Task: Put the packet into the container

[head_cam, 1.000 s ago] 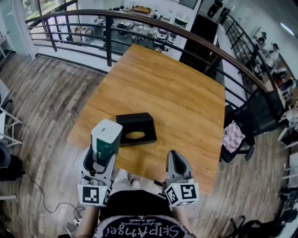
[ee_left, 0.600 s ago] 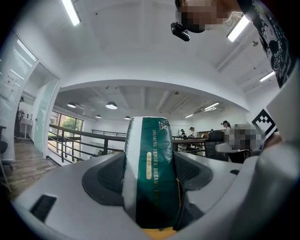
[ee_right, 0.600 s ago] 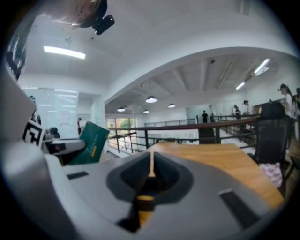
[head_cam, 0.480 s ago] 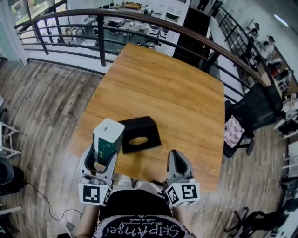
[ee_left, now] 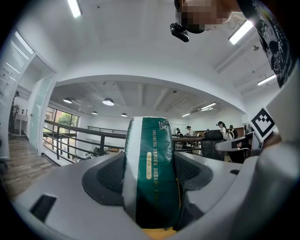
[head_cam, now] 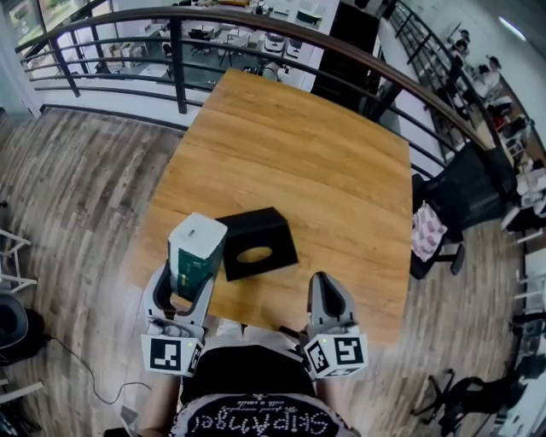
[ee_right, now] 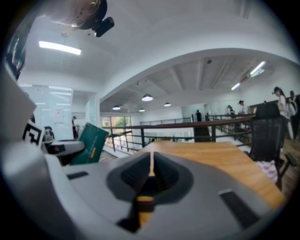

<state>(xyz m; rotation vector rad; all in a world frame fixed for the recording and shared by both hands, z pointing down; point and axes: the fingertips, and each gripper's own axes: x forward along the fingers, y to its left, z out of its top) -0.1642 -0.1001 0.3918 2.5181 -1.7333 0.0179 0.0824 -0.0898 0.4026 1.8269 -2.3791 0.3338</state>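
My left gripper (head_cam: 189, 265) is shut on a green and white packet (head_cam: 194, 253), held upright near the table's front left edge. The left gripper view shows the packet (ee_left: 152, 171) clamped between both jaws of that gripper (ee_left: 151, 180). Just right of the packet, a black container (head_cam: 254, 242) with an oval opening on top lies on the wooden table (head_cam: 324, 171). Shut and empty, my right gripper (head_cam: 326, 300) hovers at the table's front edge; its jaws meet in the right gripper view (ee_right: 150, 174). That view also shows the packet (ee_right: 92, 143) at the left.
A dark curved railing (head_cam: 256, 26) runs behind the table. A black chair with a patterned cloth (head_cam: 444, 224) stands to the table's right. Wooden floor lies on the left (head_cam: 68, 196). The person's dark shirt (head_cam: 252, 410) fills the bottom edge.
The head view has shifted a little, so the table and container sit slightly differently in frame. Both grippers keep their poses, with the packet still held in the left one.
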